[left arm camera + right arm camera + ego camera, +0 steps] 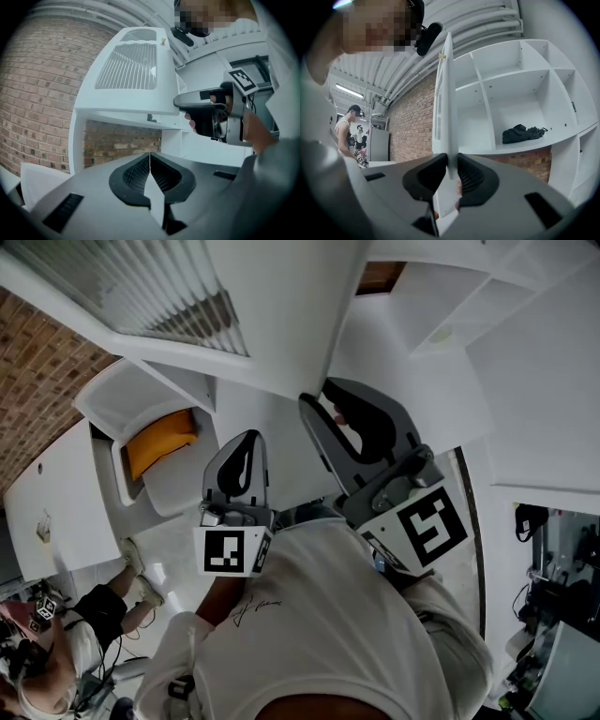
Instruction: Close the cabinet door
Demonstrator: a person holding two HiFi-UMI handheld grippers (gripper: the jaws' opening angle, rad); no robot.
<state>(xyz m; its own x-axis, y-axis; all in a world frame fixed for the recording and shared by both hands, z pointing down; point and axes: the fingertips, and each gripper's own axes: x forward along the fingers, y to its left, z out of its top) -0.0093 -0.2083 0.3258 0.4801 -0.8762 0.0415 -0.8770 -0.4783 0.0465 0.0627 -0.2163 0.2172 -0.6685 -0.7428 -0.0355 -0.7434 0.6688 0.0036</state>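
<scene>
The white cabinet door (445,93) with a ribbed glass pane (129,70) stands swung out from the open white shelf cabinet (511,89). My right gripper (451,161) is level and shut on the door's thin free edge, which runs up between its two black pads. In the head view the right gripper (328,397) meets the door (281,315) from below. My left gripper (150,157) is shut with nothing in it and hangs beside the door, a little to the left of the right gripper (177,100). The left gripper (246,442) touches nothing.
A black bag (522,133) lies on a middle shelf of the cabinet. A brick wall (42,89) runs behind and to the left. An orange cushion (159,442) sits in a white seat below. Another person (56,643) stands at the lower left by a white table (47,512).
</scene>
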